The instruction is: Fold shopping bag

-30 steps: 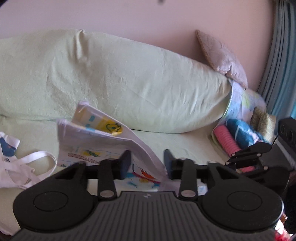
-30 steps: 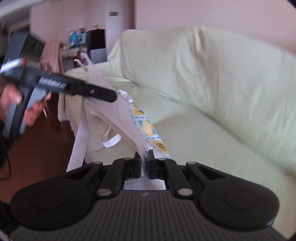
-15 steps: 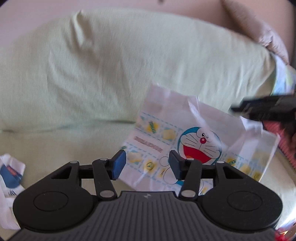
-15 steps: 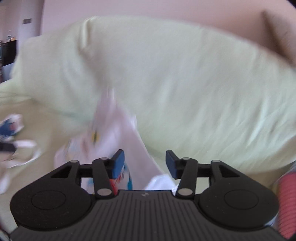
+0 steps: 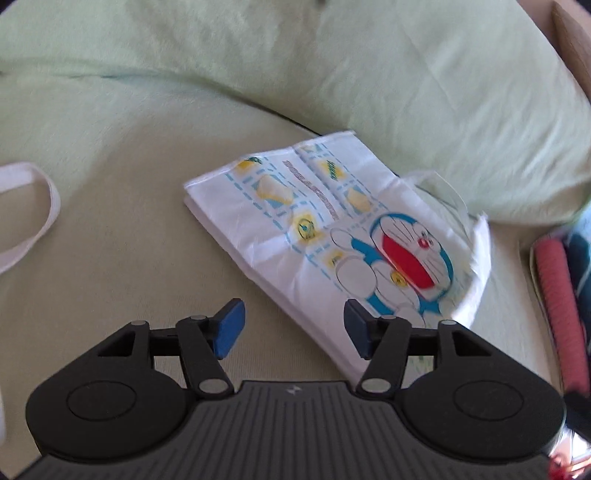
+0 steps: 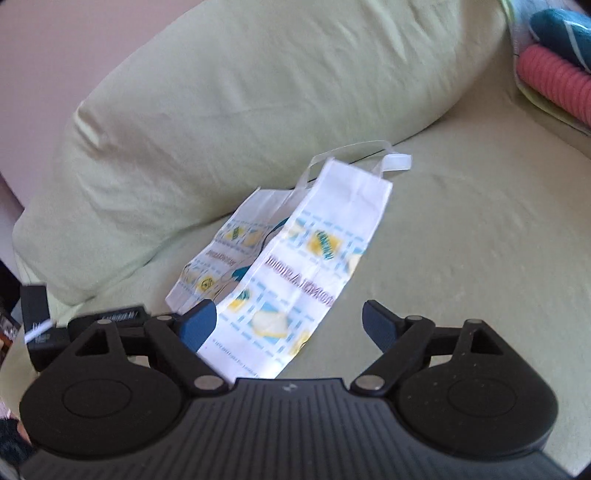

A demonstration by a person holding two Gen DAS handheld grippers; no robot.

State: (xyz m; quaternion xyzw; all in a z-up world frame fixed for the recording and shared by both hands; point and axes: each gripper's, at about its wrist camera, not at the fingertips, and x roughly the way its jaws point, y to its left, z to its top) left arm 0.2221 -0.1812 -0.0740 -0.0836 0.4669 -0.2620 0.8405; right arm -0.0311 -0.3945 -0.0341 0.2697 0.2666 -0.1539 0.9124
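Observation:
The white shopping bag (image 5: 332,236) with a blue cartoon cat print lies flattened on the green sofa seat (image 5: 129,258). Its handle (image 5: 443,188) sticks out toward the back cushion. My left gripper (image 5: 293,328) hovers over the bag's near edge, its jaws opening, with the pads off the fabric. In the right wrist view the bag (image 6: 295,277) is folded lengthwise, one side flap over the other. My right gripper (image 6: 288,321) is wide, still opening, and stands above the bag's near end without pressing on it. The left gripper's black body (image 6: 37,321) shows blurred at the left.
A big green back cushion (image 5: 295,55) runs right behind the bag. The white strap (image 5: 37,206) of another bag lies at the left. A pink ribbed roll (image 6: 554,81) and a teal bundle (image 6: 561,26) are stacked at the sofa's right end.
The right gripper was shut on the bag held up in the air; it has opened and let go. The bag now lies on the seat. Both grippers came down; the left one widened.

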